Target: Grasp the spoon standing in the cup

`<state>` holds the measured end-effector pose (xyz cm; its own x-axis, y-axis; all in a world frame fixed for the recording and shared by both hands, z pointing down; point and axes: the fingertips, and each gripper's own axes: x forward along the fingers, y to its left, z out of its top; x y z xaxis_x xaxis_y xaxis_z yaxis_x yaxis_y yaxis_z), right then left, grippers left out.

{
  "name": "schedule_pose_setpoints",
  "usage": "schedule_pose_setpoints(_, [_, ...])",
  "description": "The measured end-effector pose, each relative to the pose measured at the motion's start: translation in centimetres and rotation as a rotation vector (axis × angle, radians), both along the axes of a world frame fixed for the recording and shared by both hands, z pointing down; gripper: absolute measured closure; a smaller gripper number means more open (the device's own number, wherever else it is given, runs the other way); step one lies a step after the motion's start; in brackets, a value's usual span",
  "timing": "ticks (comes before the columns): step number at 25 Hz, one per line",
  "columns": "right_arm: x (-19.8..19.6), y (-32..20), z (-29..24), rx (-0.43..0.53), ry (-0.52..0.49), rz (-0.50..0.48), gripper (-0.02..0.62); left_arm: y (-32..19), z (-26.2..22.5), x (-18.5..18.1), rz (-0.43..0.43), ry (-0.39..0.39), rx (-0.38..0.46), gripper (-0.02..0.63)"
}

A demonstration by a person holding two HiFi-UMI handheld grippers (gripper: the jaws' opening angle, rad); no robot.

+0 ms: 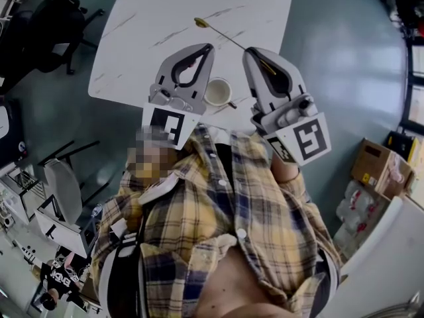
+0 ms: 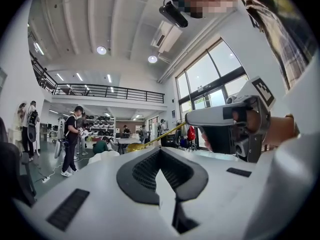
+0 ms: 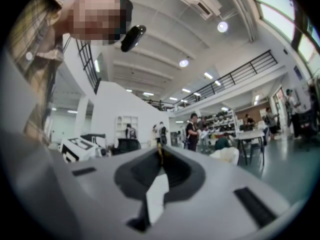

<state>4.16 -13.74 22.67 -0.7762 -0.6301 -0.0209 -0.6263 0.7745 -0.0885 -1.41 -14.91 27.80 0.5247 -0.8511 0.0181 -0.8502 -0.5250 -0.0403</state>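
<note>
1. The grasp looked done: the right claw [image 1: 252,50] was clenched on the handle of the spoon [image 1: 222,35]. In the right gripper view a thin gold strip stood pinched where the jaws met.
2. The spoon was no longer in the cup [image 1: 217,91]. It reached from the right claw out over the tabletop [image 1: 146,18], its bowl end free and well clear of the cup.
3. The white cup sat on the tabletop near its close edge, between the two claws, with nothing standing in it that I could see.
4. The left claw [image 1: 209,46] was clenched on nothing and hung just beside the cup without touching it.
5. By my reading little was left, at most carrying the spoon off or setting it down.
6. The spoon was gold-coloured and slim, with a long straight handle and a small oval bowl. In the left gripper view it slanted, the bowl end lower than the gripped end.
</note>
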Motion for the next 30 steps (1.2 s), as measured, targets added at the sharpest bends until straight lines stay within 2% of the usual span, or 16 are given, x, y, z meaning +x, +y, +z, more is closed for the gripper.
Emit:
schedule_pose_setpoints(12, [2.3,-0.3,0.3,0.003,-0.003,0.064,0.563,-0.2,0.1,1.5,0.048,0.008,0.007,0.592])
schedule_pose_setpoints(22, [1.8,-0.2,0.4,0.002,0.005,0.055,0.563,-0.1,-0.1,2.0,0.081,0.027,0.008,0.592])
schedule_pose_setpoints(30, [1.7,-0.1,0.7,-0.001,0.017,0.042,0.563,-0.2,-0.5,2.6,0.143,0.015,0.025,0.592])
